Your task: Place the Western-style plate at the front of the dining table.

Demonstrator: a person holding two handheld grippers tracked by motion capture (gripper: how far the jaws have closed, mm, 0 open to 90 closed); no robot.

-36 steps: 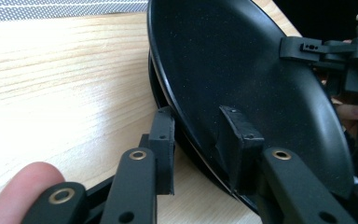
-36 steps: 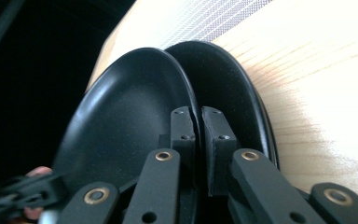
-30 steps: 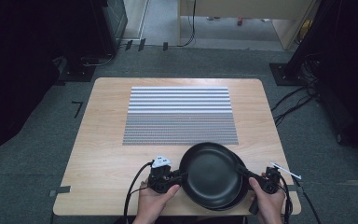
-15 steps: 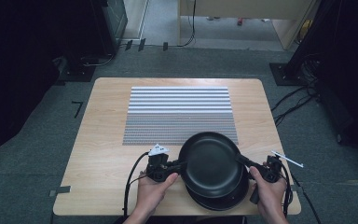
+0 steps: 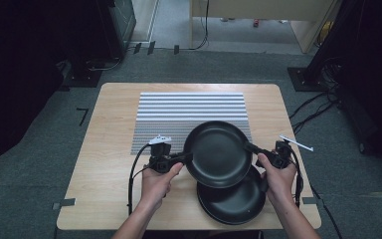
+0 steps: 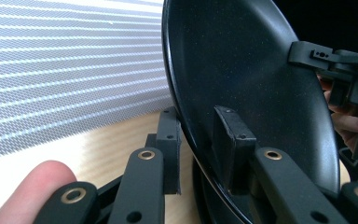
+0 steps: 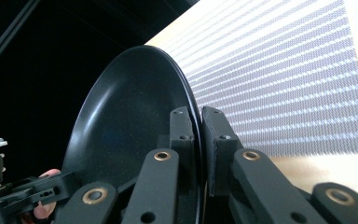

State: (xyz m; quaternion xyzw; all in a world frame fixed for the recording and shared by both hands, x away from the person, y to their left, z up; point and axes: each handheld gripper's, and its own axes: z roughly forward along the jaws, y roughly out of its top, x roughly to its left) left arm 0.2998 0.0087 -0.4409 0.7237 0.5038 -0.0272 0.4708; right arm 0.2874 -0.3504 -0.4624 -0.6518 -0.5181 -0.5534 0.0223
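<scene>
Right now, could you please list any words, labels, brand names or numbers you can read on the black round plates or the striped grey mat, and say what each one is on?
None: no readable text on the upper black round plate, the second black plate under it, the striped grey mat or the light wooden table.

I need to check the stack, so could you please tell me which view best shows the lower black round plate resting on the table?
The high view: the lower black plate shows beneath the lifted one. The left gripper view catches a dark sliver.
</scene>
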